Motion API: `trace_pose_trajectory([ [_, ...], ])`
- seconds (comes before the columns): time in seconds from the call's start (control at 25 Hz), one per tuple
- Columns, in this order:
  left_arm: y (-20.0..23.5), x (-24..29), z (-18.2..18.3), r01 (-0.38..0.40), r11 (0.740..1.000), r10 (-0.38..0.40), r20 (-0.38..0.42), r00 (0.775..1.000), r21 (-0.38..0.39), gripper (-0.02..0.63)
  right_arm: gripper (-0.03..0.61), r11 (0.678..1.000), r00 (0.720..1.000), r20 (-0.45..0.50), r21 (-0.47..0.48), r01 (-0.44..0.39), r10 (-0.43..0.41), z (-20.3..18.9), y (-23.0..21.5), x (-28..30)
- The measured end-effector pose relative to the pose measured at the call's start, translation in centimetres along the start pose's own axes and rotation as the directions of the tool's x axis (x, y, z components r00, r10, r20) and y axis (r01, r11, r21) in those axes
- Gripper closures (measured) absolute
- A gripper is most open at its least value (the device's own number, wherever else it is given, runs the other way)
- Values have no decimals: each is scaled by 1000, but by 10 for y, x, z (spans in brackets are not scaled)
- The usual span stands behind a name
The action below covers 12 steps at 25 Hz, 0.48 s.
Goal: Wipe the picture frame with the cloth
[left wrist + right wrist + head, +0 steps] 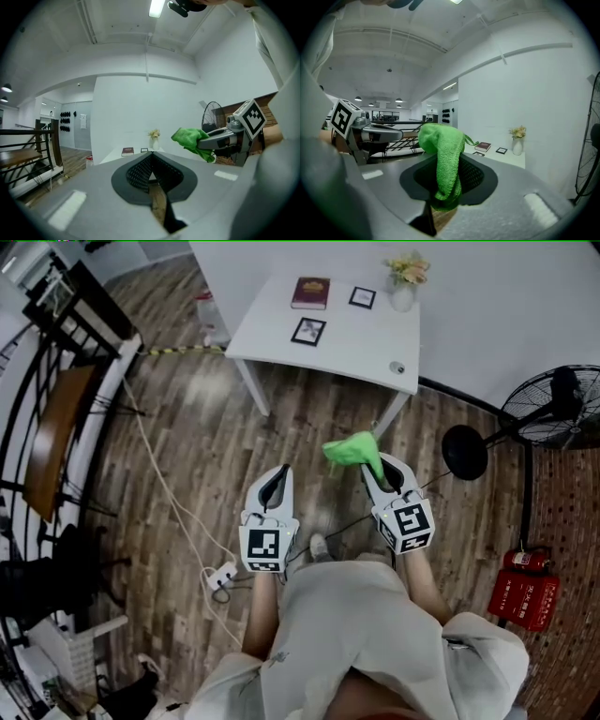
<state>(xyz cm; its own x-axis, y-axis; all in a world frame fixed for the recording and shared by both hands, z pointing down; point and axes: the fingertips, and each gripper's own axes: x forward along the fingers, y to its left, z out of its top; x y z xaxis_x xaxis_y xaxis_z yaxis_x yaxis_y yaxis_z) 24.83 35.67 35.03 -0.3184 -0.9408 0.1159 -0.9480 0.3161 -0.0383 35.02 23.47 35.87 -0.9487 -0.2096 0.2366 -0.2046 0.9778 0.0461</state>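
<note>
Cloth (pixel 354 450) hangs pinched in your right tongs (pixel 373 468); your left tongs (pixel 278 474) are pressed together, empty; picture frame (pixel 308 331) lies well ahead.

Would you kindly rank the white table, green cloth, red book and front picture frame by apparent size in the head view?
1. white table
2. green cloth, held nearer the camera, so its true size is unsure
3. red book and front picture frame look alike; unranked
</note>
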Motion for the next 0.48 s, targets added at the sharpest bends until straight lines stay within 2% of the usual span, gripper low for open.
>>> trace_pose_trajectory([
  [0.24,29,26,-3,16,1000,-17,-8,1000,-3,594,489,1000,1000,-12,9,19,-19,4,-6,37],
  [0.48,40,52,-3,36,999,-36,-8,999,4,594,489,999,999,-8,15,36,-36,6,-20,60],
])
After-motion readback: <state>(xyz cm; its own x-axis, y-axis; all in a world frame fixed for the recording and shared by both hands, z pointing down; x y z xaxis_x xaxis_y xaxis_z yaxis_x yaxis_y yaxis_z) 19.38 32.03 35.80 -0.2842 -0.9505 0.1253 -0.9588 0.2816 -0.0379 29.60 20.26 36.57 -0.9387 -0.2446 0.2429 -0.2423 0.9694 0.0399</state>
